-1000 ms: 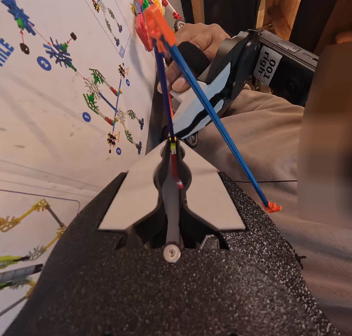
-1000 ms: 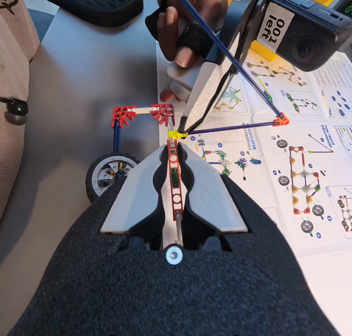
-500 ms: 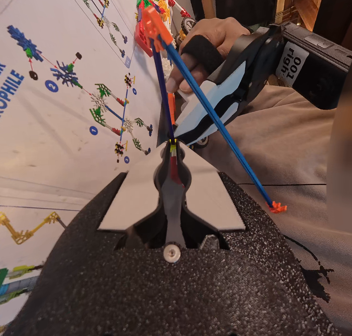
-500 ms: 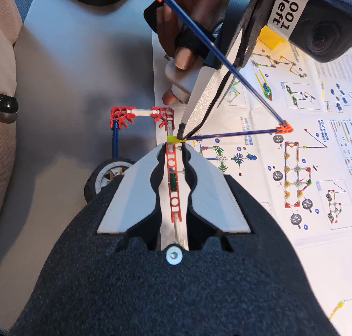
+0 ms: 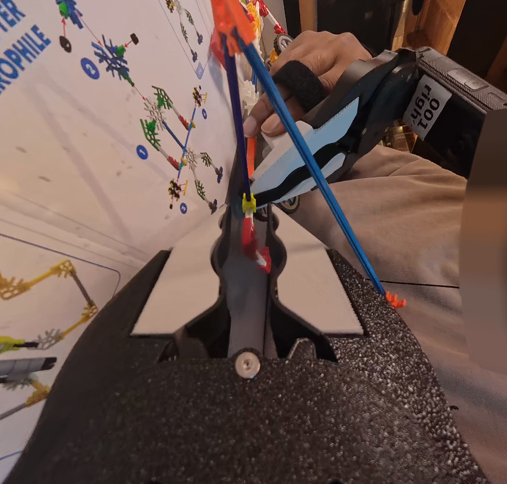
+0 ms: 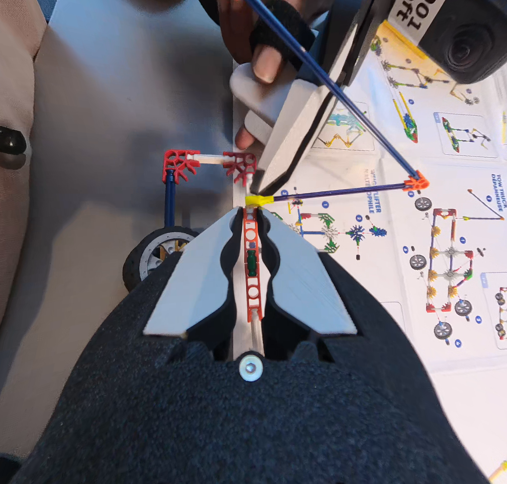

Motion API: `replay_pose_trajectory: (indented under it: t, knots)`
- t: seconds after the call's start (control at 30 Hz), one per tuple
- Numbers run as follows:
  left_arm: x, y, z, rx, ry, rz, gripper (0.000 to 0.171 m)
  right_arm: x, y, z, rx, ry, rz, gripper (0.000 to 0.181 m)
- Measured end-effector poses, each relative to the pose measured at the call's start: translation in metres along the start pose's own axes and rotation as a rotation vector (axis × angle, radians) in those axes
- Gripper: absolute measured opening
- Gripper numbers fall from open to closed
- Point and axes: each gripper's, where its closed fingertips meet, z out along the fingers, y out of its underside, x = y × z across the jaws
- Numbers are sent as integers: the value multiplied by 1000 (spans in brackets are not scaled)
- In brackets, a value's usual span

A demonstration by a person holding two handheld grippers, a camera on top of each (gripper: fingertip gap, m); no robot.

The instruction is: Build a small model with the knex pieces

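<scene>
A rod-and-connector toy frame hangs between both grippers. My right gripper (image 6: 251, 210) is shut on its orange ladder-shaped strip (image 6: 252, 265), just below the yellow connector (image 6: 256, 199). My left gripper (image 5: 248, 210) stands around the short white rod and red connector (image 5: 255, 251) under that yellow connector (image 5: 248, 203), with its jaws a little apart. Two blue rods (image 5: 301, 155) meet at an orange connector (image 5: 230, 23). In the right wrist view, two red connectors (image 6: 179, 163) lead down a blue rod to a wheel (image 6: 153, 254).
A printed instruction sheet (image 6: 411, 251) lies on the grey table (image 6: 123, 100) under the frame. A heap of loose coloured pieces (image 5: 258, 9) sits at the sheet's far end. A hand (image 5: 315, 59) holds the other gripper. A person's beige clothing (image 5: 384, 223) fills the right side. Both grippers' tips are close together, under 4 cm apart.
The left gripper's jaws have parted slightly around the rod and the red connector has shifted between them. The right gripper keeps its hold on the orange strip.
</scene>
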Motion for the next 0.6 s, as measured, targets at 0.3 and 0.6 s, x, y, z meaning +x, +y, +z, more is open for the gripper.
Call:
replay_pose_trajectory:
  t: [0.3, 0.6]
  knots:
    - [4, -8, -3, -9, -49, 80, 4, -1, -4, -3, 42, 21, -44, 8]
    - [5, -5, -6, -29, -23, 60, 3, 1, -7, -2, 67, 97, -56, 6]
